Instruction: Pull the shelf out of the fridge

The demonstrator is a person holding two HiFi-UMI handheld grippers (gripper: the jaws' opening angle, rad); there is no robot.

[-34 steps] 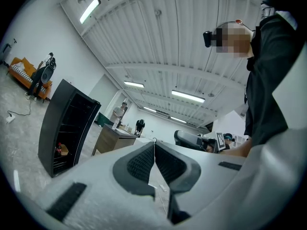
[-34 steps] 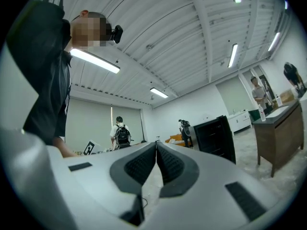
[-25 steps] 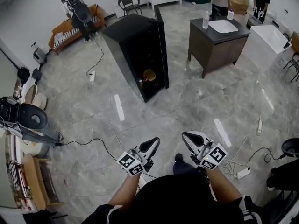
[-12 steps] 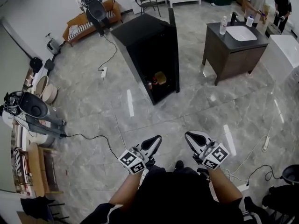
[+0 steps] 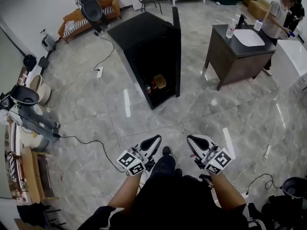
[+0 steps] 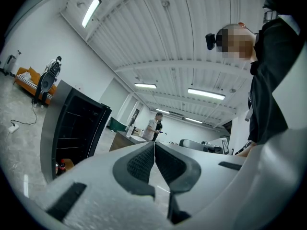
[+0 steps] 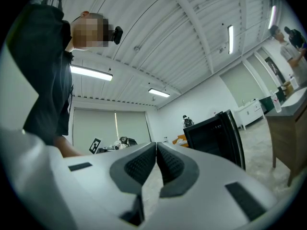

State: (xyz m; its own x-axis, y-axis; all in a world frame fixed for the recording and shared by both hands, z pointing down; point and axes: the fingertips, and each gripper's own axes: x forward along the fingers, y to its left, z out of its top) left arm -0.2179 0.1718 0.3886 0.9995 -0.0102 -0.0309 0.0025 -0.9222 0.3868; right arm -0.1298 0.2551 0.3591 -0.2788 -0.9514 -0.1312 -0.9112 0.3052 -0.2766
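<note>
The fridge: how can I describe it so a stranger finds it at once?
On the grey marble floor, mid-room, stand two dark units. The fridge is the tall black box left of the brown sink cabinet. Only it has an open door and small items inside.

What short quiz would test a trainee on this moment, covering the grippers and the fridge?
1. True or false: the left gripper is gripping part of the fridge.
2. The fridge's door is: A open, B closed, C taken off.
3. What is between the right gripper's jaws?
Key: 1 false; it is shut on nothing, well short of the fridge. 2 A. 3 Nothing; the jaws are together.
</note>
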